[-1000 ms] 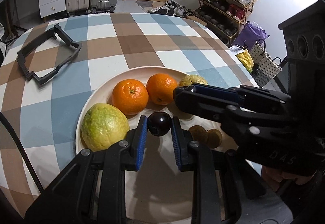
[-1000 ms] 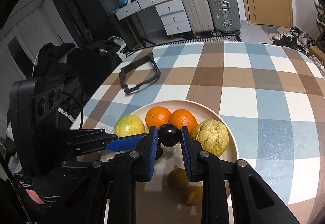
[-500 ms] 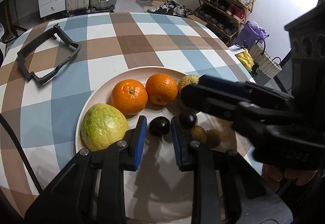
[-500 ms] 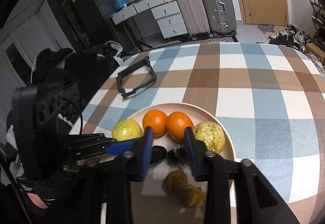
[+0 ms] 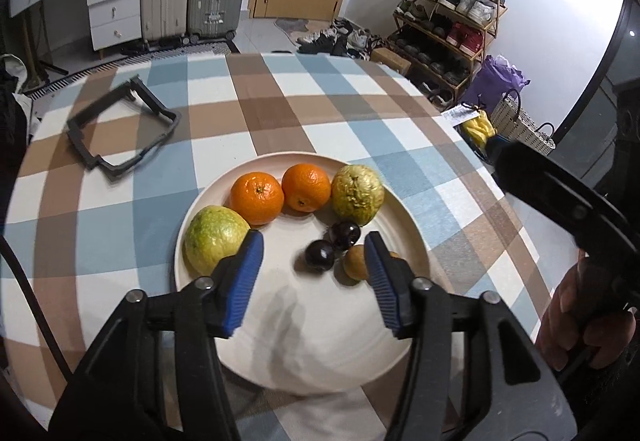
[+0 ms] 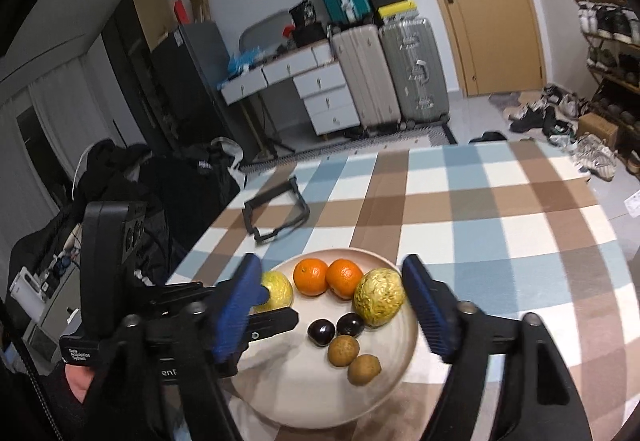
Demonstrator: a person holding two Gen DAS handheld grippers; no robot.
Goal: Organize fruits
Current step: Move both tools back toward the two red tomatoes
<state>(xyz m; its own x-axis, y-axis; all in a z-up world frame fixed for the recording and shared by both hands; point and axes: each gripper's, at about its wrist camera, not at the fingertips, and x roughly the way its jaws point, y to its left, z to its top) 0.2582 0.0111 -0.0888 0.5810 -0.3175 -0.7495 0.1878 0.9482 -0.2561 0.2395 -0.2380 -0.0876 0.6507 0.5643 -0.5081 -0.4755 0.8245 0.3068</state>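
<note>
A cream plate [image 5: 304, 329] holds two oranges [image 5: 256, 197], a green-yellow fruit [image 5: 214, 237], a bumpy yellow fruit [image 5: 357, 194], two dark plums [image 5: 320, 256] side by side and two small brown fruits [image 6: 343, 350]. My left gripper [image 5: 313, 239] hovers over the plums. Its jaws are opening and the pads touch nothing. My right gripper [image 6: 332, 265] hangs above the plate [image 6: 304, 389]. Its jaws are opening wide too, and nothing is between them. The plums [image 6: 321, 332] lie loose on the plate below it.
A black plastic frame [image 5: 120, 129] lies on the checked tablecloth at the far left. A hand [image 5: 580, 321] holds the right gripper's handle at the right edge. Suitcases, drawers and a shoe rack stand beyond the table.
Both grippers were shut on a dark plum each. They have let go, opened and lifted back. The two plums now rest side by side on the plate.
</note>
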